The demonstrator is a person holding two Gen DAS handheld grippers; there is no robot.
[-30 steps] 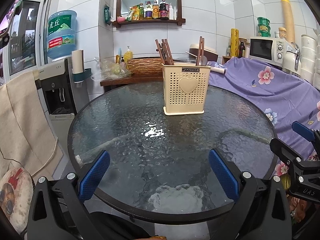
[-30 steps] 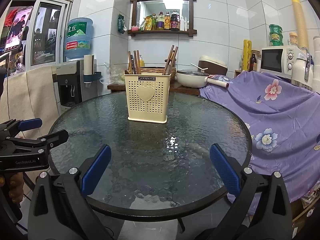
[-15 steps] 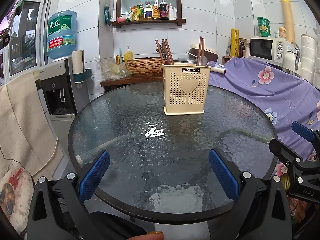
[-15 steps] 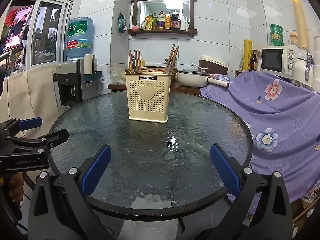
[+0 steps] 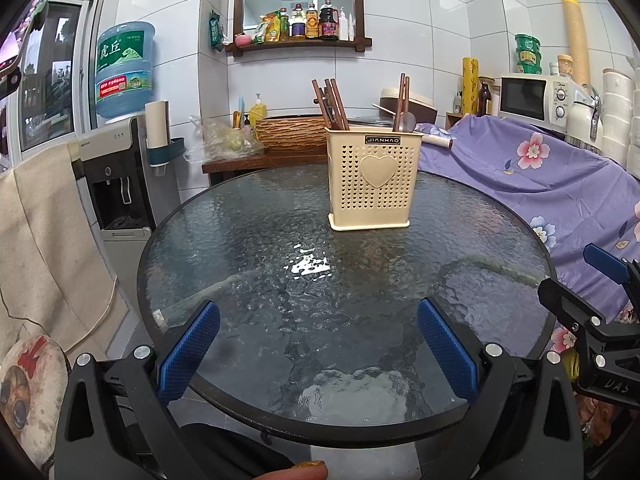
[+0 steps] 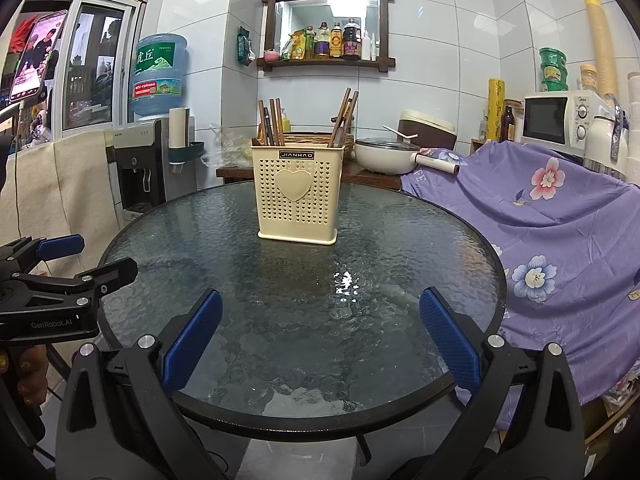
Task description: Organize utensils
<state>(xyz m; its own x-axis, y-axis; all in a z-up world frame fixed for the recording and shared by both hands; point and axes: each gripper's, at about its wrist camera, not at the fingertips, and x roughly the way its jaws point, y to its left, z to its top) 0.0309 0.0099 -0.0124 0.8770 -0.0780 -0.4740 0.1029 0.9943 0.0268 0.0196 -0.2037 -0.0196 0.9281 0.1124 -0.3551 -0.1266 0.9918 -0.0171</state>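
A cream perforated utensil holder [image 5: 373, 178] [image 6: 298, 194] with a heart on its front stands on the far half of the round glass table [image 5: 280, 280] [image 6: 240, 264]. Brown chopsticks [image 5: 330, 104] [image 6: 272, 122] lean in its left compartment. More brown sticks and a spoon [image 5: 403, 106] [image 6: 343, 120] stand in its right one. My left gripper [image 5: 318, 346] hangs open over the near table edge, holding nothing. My right gripper [image 6: 320, 338] is likewise open and holds nothing. Each gripper shows at the side of the other's view.
A water dispenser [image 5: 120, 176] and a draped beige towel [image 5: 44, 240] stand left of the table. Purple floral cloth [image 6: 560, 220] covers furniture on the right, with a microwave [image 6: 560, 118] behind. A wooden side table [image 5: 256, 160] with a pot and basket sits behind the holder.
Both views have shifted very slightly; the holder and both open grippers stay as they were. A fingertip now shows at the bottom edge of the left wrist view.
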